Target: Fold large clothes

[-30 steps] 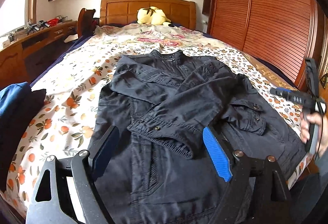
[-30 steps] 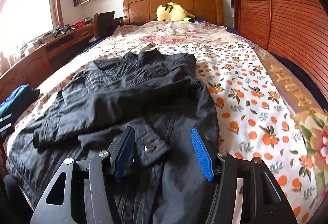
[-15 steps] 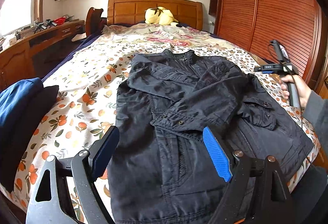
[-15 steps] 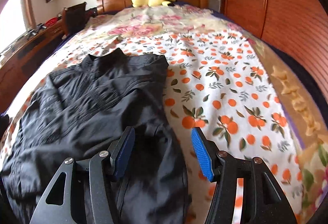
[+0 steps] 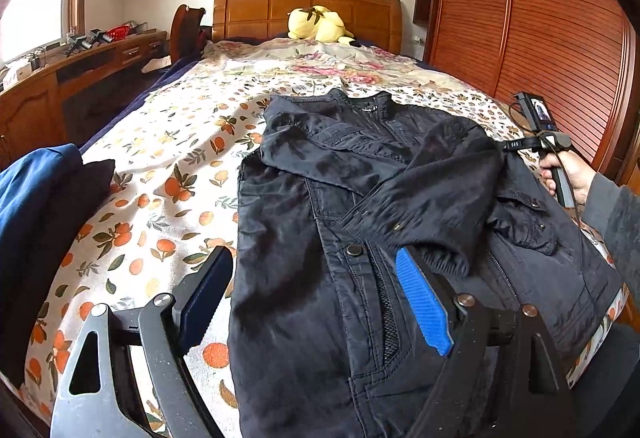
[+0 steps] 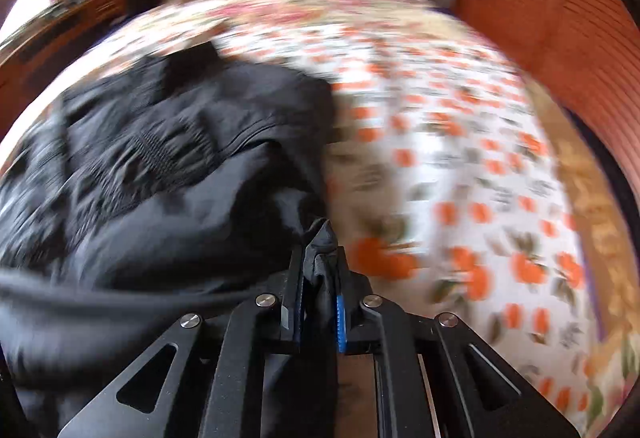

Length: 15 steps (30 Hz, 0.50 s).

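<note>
Since the earlier frames the right gripper (image 6: 318, 302) has swung from the lower front of the jacket (image 5: 360, 238) out to its right shoulder edge, toward the wooden wardrobe (image 5: 540, 17), and its jaws have just been closing; they now pinch a small fold of black cloth, which pokes up between the pads. The left gripper (image 5: 316, 298) has drifted a little, so that the jacket's left edge now lies between its wide-open jaws, which touch nothing.

The bed (image 5: 168, 177) carries everything. Taking the jacket as the landmark: it lies spread on the flowered cover, collar toward the headboard (image 5: 308, 9) and hem toward the person, so its long axis runs up and down the bed. Both sleeves are already crossed over the chest, the upper one slanting from the right shoulder down to a cuff (image 5: 444, 262) that rests just ahead of the left gripper's blue pad. A yellow plush toy (image 5: 320, 23) sits well beyond the collar, and a blue garment (image 5: 36, 205) lies off the jacket's left side.

The coming move probably turns on the right shoulder edge. It is in the right gripper's hold, and the rest of the jacket lies to that gripper's left, so the fold should go inward across the short axis. The left gripper is the nearer to the hem and left side, and looks placed to take the matching edge. The right hand (image 5: 568, 173), seen from the left wrist, holds its handle beside that shoulder.
</note>
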Motion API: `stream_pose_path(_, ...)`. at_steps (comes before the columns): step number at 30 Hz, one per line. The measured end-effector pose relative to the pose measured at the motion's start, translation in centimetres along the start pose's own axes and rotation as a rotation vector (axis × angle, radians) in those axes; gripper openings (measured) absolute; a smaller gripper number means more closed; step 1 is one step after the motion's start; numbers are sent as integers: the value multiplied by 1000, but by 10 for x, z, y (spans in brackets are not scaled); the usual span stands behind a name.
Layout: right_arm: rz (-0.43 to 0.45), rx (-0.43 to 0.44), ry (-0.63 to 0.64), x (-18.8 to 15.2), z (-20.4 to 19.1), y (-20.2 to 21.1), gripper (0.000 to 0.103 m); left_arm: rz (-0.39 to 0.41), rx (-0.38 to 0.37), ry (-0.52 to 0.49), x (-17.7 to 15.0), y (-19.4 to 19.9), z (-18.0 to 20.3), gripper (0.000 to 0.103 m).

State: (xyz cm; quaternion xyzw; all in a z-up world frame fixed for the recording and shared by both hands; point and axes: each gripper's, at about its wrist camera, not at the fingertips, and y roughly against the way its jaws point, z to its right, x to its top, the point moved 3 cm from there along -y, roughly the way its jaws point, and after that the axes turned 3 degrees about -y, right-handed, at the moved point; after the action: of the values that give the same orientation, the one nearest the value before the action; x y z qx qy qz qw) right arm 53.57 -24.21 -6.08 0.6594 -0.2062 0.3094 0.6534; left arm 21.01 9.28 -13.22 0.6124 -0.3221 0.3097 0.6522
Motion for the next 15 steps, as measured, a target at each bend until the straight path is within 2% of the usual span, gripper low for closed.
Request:
stream_pose_path(3,17,25,-12,0,1,2,15,-7,0,-4,-1,-2,1,84)
stream_pose_path(5,42,0,0,0,0,12,27,-7,-3,-8,-1,-1,3,84)
stream_pose_path(6,51,-4,8,-3,1,18,29,-7,-2,-10,-1,0,3,84)
stream_pose_path(8,77,32,28,-10,0,36,39,-4,4,-15,-1,4,5,84)
stream_pose_path(11,110,64,64,-35,-1,75,52,3,1,-15,-1,11,5,84)
stream_pose_path(15,128,100,100,-83,-2,126,55,11,8,-25,-1,22,7,84)
